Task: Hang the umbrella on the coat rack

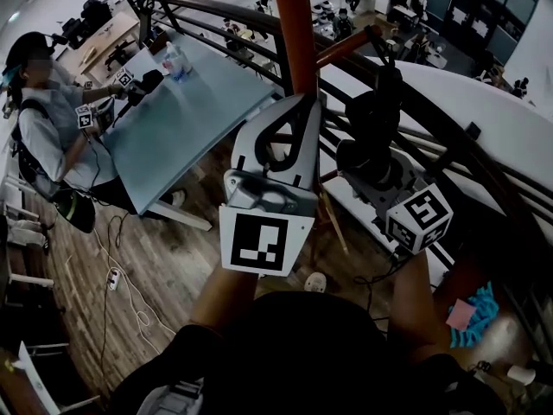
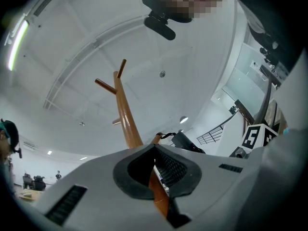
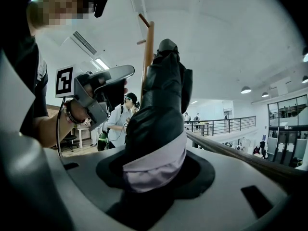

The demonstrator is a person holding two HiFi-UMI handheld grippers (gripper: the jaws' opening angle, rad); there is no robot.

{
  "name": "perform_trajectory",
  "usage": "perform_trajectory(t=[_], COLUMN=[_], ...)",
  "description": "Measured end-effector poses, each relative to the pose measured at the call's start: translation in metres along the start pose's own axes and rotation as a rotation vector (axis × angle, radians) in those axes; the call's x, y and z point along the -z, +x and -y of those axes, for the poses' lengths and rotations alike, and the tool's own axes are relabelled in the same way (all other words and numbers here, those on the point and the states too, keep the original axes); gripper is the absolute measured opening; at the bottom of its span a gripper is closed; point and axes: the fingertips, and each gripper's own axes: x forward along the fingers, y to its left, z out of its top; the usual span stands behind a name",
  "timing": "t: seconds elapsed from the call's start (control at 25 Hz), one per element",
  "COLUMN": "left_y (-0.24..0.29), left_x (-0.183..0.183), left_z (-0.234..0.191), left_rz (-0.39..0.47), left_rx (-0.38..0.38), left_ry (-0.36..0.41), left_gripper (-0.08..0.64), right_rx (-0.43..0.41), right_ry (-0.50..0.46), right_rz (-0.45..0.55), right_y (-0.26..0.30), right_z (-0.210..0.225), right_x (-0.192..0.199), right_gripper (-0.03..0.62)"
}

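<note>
The coat rack's orange-brown pole (image 1: 294,33) rises through the middle of the head view. My white left gripper (image 1: 298,102) is shut around the pole, which passes between its pads (image 2: 173,170) in the left gripper view. A lower peg (image 1: 346,48) branches off to the right. My right gripper (image 1: 370,164) is shut on a folded black umbrella (image 1: 373,119), just right of the pole. The umbrella's thin black strap (image 1: 381,46) loops at that peg's tip (image 2: 158,136). In the right gripper view the umbrella (image 3: 161,114), with a pale lilac band, stands upright from the jaws.
A dark railing (image 1: 216,15) curves behind the rack, with a drop to a lower floor beyond it. At left stands a blue-grey table (image 1: 190,111), with a seated person (image 1: 47,132) who also holds grippers. Cables and a power strip (image 1: 112,277) lie on the wood floor.
</note>
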Motion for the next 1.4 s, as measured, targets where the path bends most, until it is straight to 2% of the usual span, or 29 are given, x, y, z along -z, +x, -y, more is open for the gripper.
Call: perform_trajectory(t=[0.24, 0.76, 1.4], left_y=[-0.005, -0.014, -0.022], left_x=[0.008, 0.029, 0.037], left_z=[0.005, 0.008, 0.007], left_rz=[-0.026, -0.072, -0.096], left_rx=[0.008, 0.014, 0.007], left_ry=[-0.009, -0.037, -0.046], left_gripper=[0.011, 0.011, 0.011], right_rx=[0.006, -0.003, -0.046], right_ry=[0.024, -0.008, -0.106], right_rz=[-0.021, -0.068, -0.182], right_y=[-0.002, 0.006, 0.016], right_z=[-0.005, -0.018, -0.036], right_x=[0.01, 0.022, 0.045], right_gripper=[0.227, 0.229, 0.229])
